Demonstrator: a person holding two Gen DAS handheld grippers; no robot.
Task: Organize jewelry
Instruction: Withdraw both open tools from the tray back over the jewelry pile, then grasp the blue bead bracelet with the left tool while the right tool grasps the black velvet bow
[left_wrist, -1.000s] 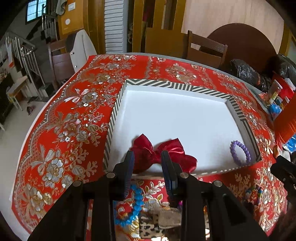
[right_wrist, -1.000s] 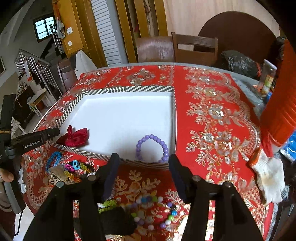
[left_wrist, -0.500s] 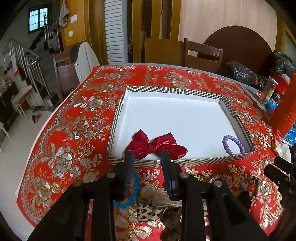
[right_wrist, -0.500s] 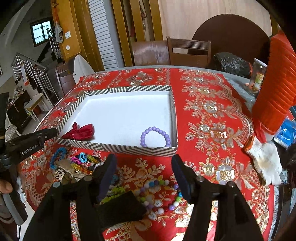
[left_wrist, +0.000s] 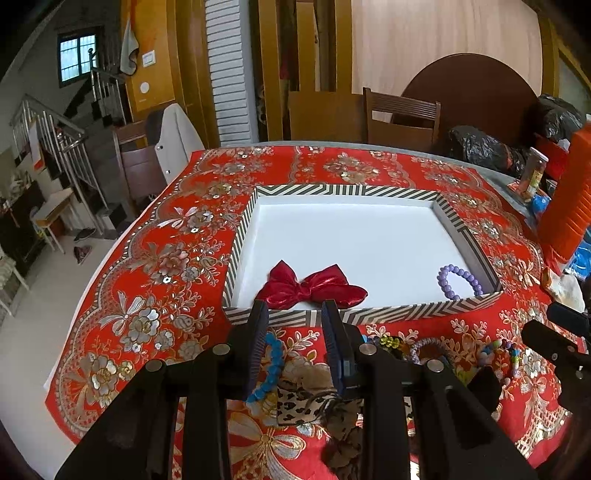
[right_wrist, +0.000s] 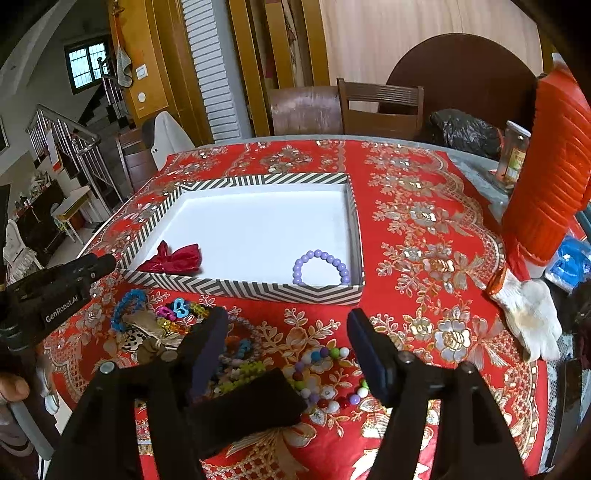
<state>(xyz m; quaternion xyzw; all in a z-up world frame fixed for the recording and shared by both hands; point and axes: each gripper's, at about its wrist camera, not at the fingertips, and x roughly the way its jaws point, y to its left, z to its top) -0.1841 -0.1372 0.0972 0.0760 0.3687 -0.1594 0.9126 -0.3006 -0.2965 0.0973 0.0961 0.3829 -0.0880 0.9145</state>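
A striped tray (left_wrist: 280, 191) with a white floor holds a red bow (left_wrist: 314, 286) near its front left and a purple bead bracelet (left_wrist: 459, 281) at its front right. Both also show in the right wrist view: tray (right_wrist: 258, 290), bow (right_wrist: 173, 258), bracelet (right_wrist: 320, 266). Loose jewelry lies on the cloth in front of the tray: a blue bead bracelet (left_wrist: 269, 365), a leopard-print bow (left_wrist: 301, 404), a multicolour bead strand (right_wrist: 325, 373). My left gripper (left_wrist: 294, 345) is open and empty above the blue bracelet. My right gripper (right_wrist: 286, 352) is open and empty above the bead strand.
A red floral tablecloth (right_wrist: 424, 221) covers the round table. An orange ribbed container (right_wrist: 550, 177), a jar (right_wrist: 513, 155), a white work glove (right_wrist: 528, 310) and blue packaging (right_wrist: 569, 262) sit at the right. Chairs (left_wrist: 402, 118) and black bags (left_wrist: 484, 147) stand behind the table.
Both grippers have drawn back from the tray towards the front of the table. The red bow stays in the tray. More of the loose jewelry shows below the fingers.
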